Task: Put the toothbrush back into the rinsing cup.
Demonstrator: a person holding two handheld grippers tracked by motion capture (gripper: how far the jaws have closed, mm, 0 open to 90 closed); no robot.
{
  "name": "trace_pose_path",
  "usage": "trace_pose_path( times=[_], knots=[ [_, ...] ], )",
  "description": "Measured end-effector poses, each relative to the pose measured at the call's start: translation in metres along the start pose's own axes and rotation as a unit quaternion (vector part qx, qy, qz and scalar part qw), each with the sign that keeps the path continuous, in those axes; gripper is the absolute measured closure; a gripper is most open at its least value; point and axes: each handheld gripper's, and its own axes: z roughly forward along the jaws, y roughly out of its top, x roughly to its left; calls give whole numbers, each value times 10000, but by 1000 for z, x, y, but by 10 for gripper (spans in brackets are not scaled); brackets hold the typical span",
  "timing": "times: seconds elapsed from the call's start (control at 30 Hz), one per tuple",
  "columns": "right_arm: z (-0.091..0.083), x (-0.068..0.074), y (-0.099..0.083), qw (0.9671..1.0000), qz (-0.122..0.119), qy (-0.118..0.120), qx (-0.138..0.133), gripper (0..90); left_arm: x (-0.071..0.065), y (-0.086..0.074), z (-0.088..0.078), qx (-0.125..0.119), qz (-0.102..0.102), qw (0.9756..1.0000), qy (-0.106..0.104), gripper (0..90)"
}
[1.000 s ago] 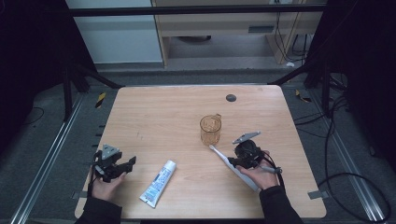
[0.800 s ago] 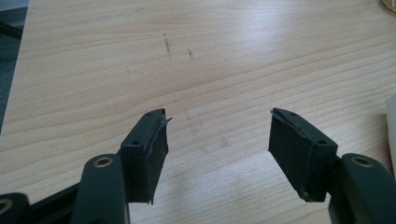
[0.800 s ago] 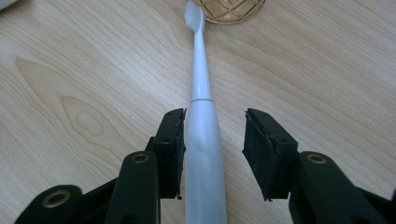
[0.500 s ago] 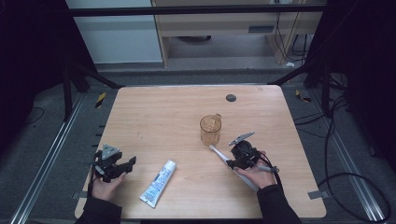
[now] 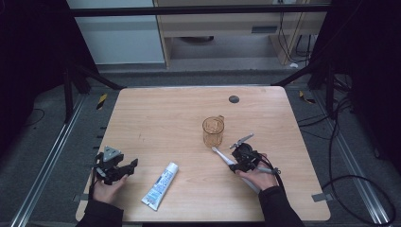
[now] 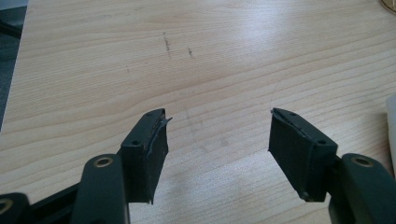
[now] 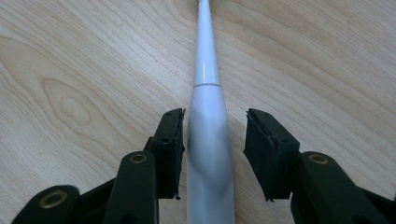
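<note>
A white electric toothbrush (image 5: 220, 154) lies flat on the wooden table, its head pointing toward an amber transparent cup (image 5: 213, 131). My right gripper (image 5: 240, 160) is low over the handle. In the right gripper view the toothbrush (image 7: 205, 135) runs between the two jaws. The left jaw is at its side and a gap remains on the right, so my right gripper (image 7: 215, 114) is open. My left gripper (image 5: 130, 166) rests near the table's front left, open, with bare wood between its jaws (image 6: 219, 114). A white and blue toothpaste tube (image 5: 161, 185) lies between the two hands.
A small dark round disc (image 5: 233, 99) sits in the table (image 5: 161, 118) near its far edge. The cup stands just beyond the toothbrush head. Cables trail on the floor at the right, and metal rails run along both sides.
My right gripper has shifted slightly toward the person and down along the toothbrush handle. The left gripper, tube and cup have stayed put.
</note>
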Motion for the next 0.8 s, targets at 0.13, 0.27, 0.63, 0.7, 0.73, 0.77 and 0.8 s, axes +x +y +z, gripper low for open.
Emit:
trace_pose_path(
  times=[0.13,0.27,0.63,0.7,0.73,0.77,0.8],
  knots=[
    [3,0,-1,9999,-23,5,99,568,-1,0,0,7,9,10000,-1,365],
    [4,0,-1,9999,-20,-13,154,567,0,0,1,15,-4,10000,-2,365],
    [9,1,-1,9995,-59,-69,311,585,0,0,1,38,2,10000,3,365],
    [10,1,-1,9994,-35,-53,331,597,0,0,1,36,-3,10000,2,365],
    [10,2,-1,9994,-56,-67,329,606,0,0,1,38,-1,10000,2,365],
    [10,2,0,9994,-71,-84,331,618,0,0,1,39,1,10000,4,365],
    [10,2,0,9994,-74,-84,330,624,0,0,1,43,2,10000,4,365]
  ],
)
